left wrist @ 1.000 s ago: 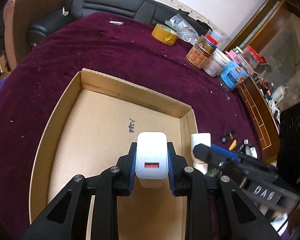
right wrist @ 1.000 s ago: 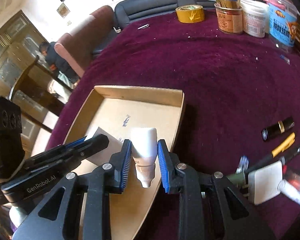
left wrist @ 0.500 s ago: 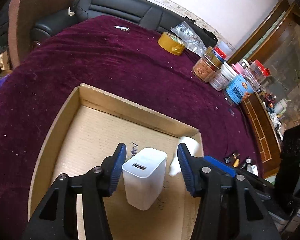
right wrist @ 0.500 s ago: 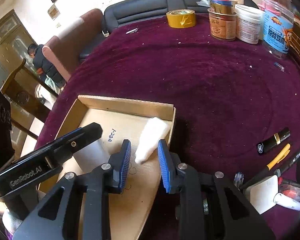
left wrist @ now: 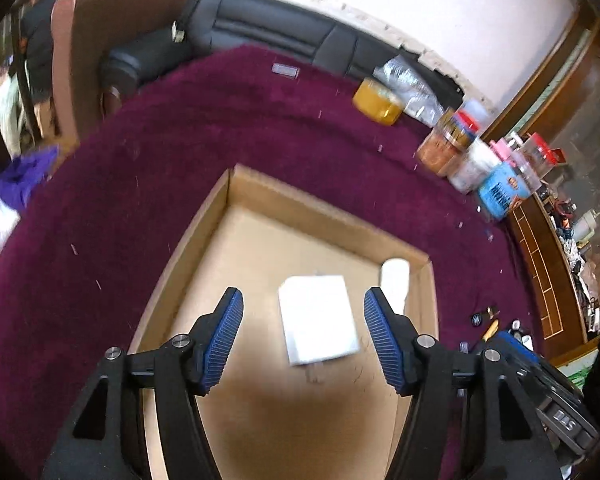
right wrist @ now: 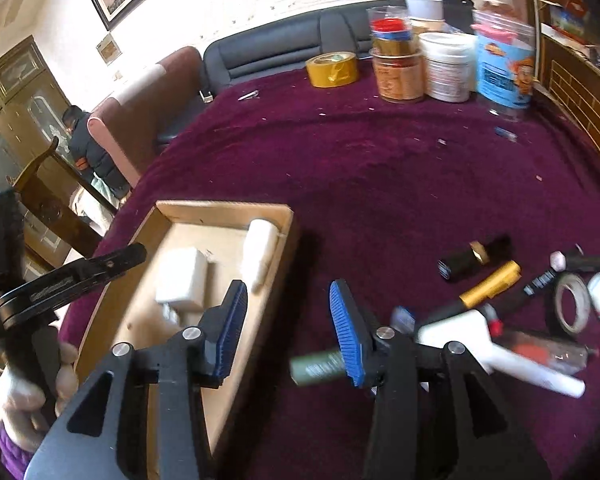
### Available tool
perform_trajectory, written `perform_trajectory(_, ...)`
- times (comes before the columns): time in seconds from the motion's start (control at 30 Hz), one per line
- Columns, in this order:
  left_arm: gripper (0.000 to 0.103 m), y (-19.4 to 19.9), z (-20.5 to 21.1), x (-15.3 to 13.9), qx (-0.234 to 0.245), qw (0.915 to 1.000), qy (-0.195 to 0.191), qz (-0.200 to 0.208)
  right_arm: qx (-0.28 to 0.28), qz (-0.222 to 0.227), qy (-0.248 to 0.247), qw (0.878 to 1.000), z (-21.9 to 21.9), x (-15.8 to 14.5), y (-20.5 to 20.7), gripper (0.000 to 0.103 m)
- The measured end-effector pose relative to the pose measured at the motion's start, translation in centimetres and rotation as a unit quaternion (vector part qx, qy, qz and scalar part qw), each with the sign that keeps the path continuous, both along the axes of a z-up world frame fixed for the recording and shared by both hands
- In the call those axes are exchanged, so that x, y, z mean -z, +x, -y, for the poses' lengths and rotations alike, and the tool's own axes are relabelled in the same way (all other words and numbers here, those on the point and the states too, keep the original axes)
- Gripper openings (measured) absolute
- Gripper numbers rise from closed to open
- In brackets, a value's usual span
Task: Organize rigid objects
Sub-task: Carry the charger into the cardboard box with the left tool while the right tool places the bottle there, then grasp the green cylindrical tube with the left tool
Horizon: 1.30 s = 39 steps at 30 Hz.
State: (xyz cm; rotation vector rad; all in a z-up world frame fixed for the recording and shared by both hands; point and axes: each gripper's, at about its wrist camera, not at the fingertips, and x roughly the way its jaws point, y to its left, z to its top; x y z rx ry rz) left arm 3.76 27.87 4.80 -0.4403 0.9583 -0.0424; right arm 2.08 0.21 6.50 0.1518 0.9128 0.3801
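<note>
A shallow cardboard tray [left wrist: 220, 216] [right wrist: 288, 232] lies on the purple cloth. In it a white charger block [left wrist: 318, 318] [right wrist: 182, 276] lies flat, and a small white bottle [left wrist: 395, 284] [right wrist: 260, 252] leans against the tray's right wall. My left gripper [left wrist: 303, 340] hangs over the charger, jaws opening, pads apart from it on both sides. My right gripper [right wrist: 286, 328] hovers over the tray's right wall and the cloth, jaws opening with nothing between them. To its right lies a heap of loose things: a black lipstick [right wrist: 470, 258], a gold pen [right wrist: 490, 284], a tape ring [right wrist: 572, 304], a white adapter [right wrist: 456, 328].
Jars and tubs [right wrist: 448, 64] and a yellow tape roll [right wrist: 332, 69] stand at the table's far edge, with a black sofa [left wrist: 268, 28] behind. A green tube [right wrist: 316, 366] lies beside the right gripper's finger. A person in a dark jacket [right wrist: 88, 144] sits far left.
The left gripper let go of the charger, which now lies flat in the tray, and its jaws widened. The right gripper dropped the white bottle in the tray, moved right and opened.
</note>
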Motion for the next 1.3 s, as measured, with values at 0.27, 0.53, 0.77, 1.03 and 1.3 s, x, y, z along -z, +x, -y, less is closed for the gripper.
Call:
perform_trajectory(0.27, 0.058, 1.9, 3.1, 1.4, 0.023, 0.9971, -0.067, -0.025, 0.038, -0.003, 0.016, 0.999, 5.2, -0.6, -2.4, 0.041)
perform_trajectory(0.53, 0.067, -4.5, 8.3, -6.0, 0.08, 0.9932, 0.019, 0.082, 0.134, 0.138, -0.083, 0.978, 11.0, -3.1, -5.8, 0.072)
perform_trajectory(0.77, 0.081, -7.4, 16.0, -5.7, 0.174, 0.9762, 0.093, 0.09, 0.225, 0.08, -0.026, 0.971, 19.3, 0.8, -4.0, 0.083)
perform_trajectory(1.03, 0.078, -5.8, 22.9, -1.4, 0.255, 0.9372, 0.231, 0.056, 0.255, 0.055, 0.03, 0.965, 24.0, 4.1, -4.2, 0.083)
perform_trajectory(1.3, 0.048, -3.4, 24.6, 1.8, 0.313, 0.8985, 0.307, 0.001, 0.241, 0.045, 0.055, 0.968, 24.3, 4.6, -4.1, 0.083)
